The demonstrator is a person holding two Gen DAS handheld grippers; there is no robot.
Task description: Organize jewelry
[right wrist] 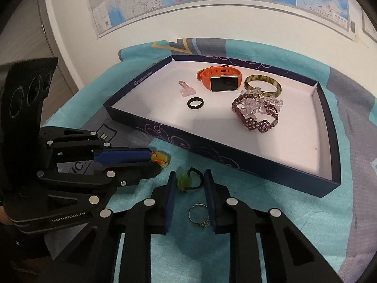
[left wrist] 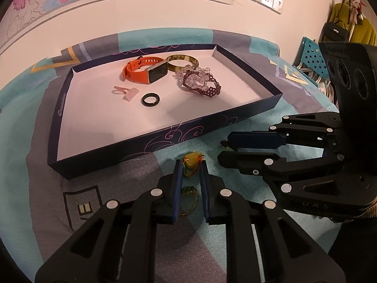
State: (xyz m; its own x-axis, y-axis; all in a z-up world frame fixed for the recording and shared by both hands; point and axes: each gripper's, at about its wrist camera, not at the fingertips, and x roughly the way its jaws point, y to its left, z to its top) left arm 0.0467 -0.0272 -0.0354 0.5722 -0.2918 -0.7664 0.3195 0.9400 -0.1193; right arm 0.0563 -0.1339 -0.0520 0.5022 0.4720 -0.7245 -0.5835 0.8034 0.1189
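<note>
The left gripper (left wrist: 191,164) is clenched on an amber pendant (left wrist: 191,161), its blue pads (left wrist: 178,176) pinching the stone at their tips while its gold chain (left wrist: 188,200) trails back between the fingers onto the cloth. Just to its right, the right gripper (right wrist: 189,180) has narrowed around a green pendant (right wrist: 182,181) on a dark cord (right wrist: 199,176); whether its pads press on the stone cannot be told. A silver ring (right wrist: 199,214) lies on the cloth between the right gripper's fingers, nearer the camera.

Both work on a table covered by a teal and grey patterned cloth (right wrist: 259,224). Just beyond them sits a shallow dark-blue box lid (left wrist: 188,132) with a white floor. Inside it lie an orange smartwatch (left wrist: 146,70), a tortoiseshell bangle (left wrist: 181,62), a purple beaded bracelet (left wrist: 202,86) with clear beads, a black ring (left wrist: 150,99) and a small pink charm (left wrist: 124,90).
</note>
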